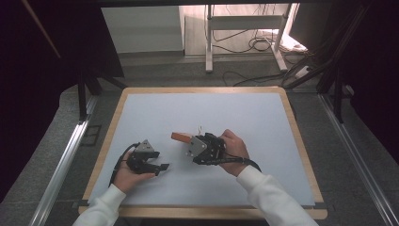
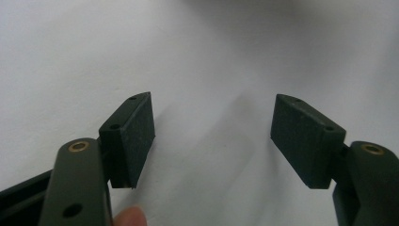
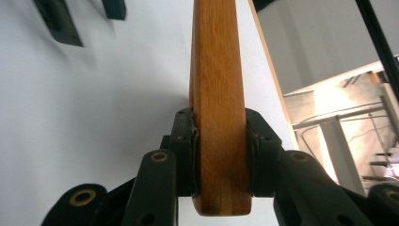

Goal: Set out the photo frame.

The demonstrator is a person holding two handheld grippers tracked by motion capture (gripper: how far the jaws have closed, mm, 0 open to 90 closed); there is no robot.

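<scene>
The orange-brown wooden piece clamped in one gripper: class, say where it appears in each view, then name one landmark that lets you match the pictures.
High view: the orange-brown wooden piece juts left from the right gripper, just above the middle of the pale grey table mat.
Left gripper view: open black jaws over bare mat; I cannot find the wood here.
Right gripper view: it rises up the middle, pinched between the jaws.
Shared landmark: the pale mat.

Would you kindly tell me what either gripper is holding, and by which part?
The right gripper clamps a wooden handle near its rounded butt end. The left gripper is open and holds nothing.
</scene>
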